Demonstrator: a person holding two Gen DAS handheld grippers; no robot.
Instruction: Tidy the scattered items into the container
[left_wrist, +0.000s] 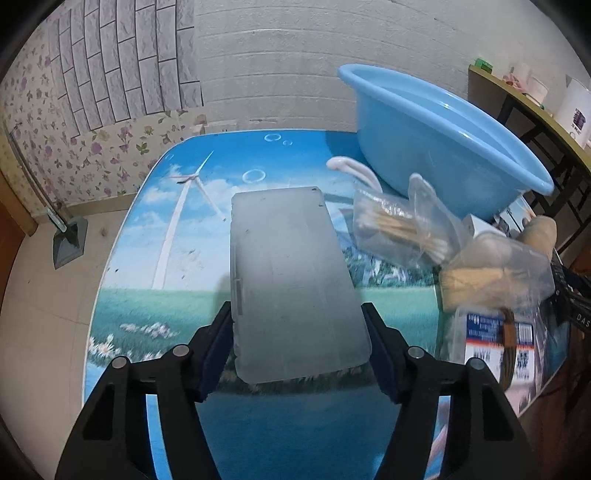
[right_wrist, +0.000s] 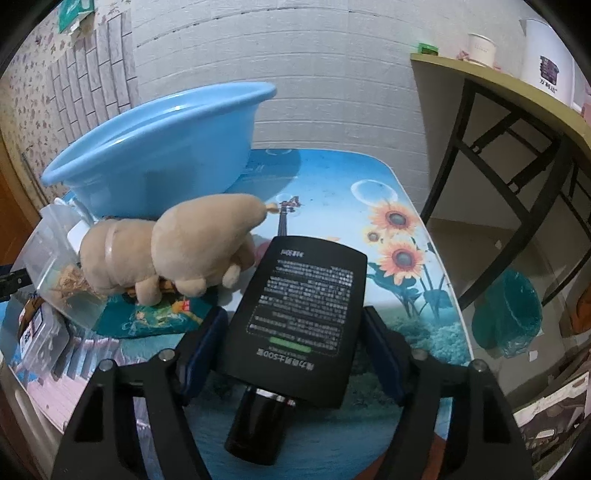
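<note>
A frosted plastic box (left_wrist: 291, 280) lies flat on the picture-printed table (left_wrist: 166, 258). My left gripper (left_wrist: 297, 314) is shut on the box, a pad against each long side near its front end. In the right wrist view a black tube (right_wrist: 306, 306) with printed text lies on the table (right_wrist: 406, 295) between the fingers of my right gripper (right_wrist: 295, 317). That gripper is open, with a gap showing at the left pad. The blue basin (left_wrist: 424, 147) (right_wrist: 166, 158) stands at the back. A tan plush toy (right_wrist: 184, 243) lies in front of it.
Beside the basin lie a bag of cotton swabs (left_wrist: 391, 225), a clear bag of wooden bits (left_wrist: 491, 273) and a labelled packet (left_wrist: 491, 332). A desk with cups (right_wrist: 517, 92) stands right of the table, a green bin bag (right_wrist: 509, 310) below it. A dustpan (left_wrist: 68, 240) sits on the floor.
</note>
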